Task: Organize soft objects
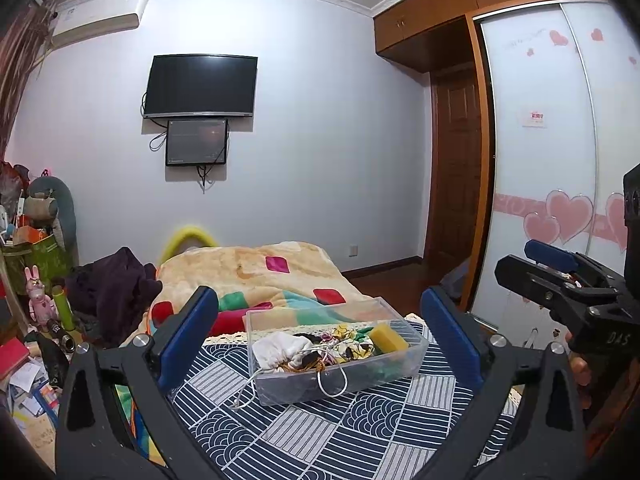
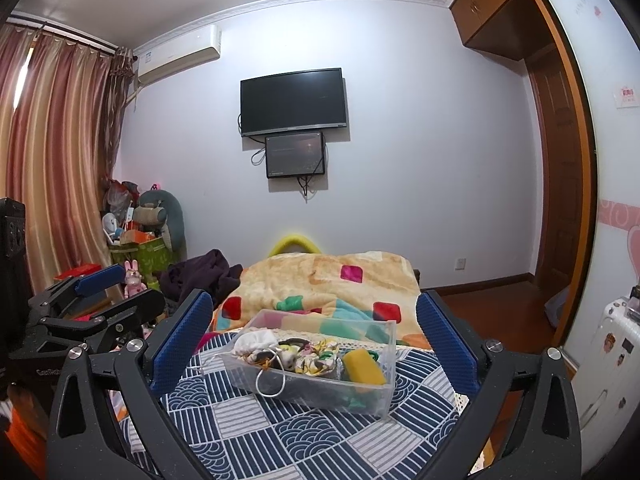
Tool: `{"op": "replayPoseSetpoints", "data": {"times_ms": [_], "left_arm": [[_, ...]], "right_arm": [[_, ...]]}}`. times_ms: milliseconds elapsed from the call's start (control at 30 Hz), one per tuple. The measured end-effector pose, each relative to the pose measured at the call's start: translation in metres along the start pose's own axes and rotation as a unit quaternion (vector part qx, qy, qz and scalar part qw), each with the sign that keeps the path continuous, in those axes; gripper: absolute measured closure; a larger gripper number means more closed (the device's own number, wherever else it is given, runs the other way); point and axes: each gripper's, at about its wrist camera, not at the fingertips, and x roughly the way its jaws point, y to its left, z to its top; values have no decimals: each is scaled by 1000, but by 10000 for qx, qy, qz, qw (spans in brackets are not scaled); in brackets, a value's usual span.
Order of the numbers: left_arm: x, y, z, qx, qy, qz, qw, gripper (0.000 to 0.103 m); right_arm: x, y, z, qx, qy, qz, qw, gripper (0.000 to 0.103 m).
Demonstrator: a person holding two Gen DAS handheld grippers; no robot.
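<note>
A clear plastic box (image 1: 412,354) stands on the blue patterned cloth (image 1: 304,428) on the bed. Inside lie a white drawstring pouch (image 1: 280,350), a floral scrunchie (image 1: 352,346), a yellow sponge (image 1: 388,338) and green pieces. The pouch's cord hangs over the box's front wall. My left gripper (image 1: 320,340) is open and empty, held just in front of the box. My right gripper (image 2: 316,344) is open and empty, also facing the box (image 2: 384,392). Each gripper shows at the edge of the other's view.
A folded colourful blanket (image 1: 256,272) lies behind the box, with dark clothes (image 1: 116,284) to its left. Toys and bags crowd the left corner (image 2: 144,240). A wardrobe (image 1: 552,160) and a white suitcase (image 2: 612,344) stand at the right.
</note>
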Motion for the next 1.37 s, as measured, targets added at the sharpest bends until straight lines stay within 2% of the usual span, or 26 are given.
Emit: {"op": "replayPoseSetpoints", "data": {"times_ms": [600, 1367], "left_arm": [[-3, -3, 1, 50, -62, -30, 10000, 0], [0, 1, 2, -30, 42, -157, 9999, 0]], "right_arm": [[-1, 0, 0, -9, -22, -37, 10000, 0], [2, 2, 0, -51, 36, -85, 9999, 0]]}}
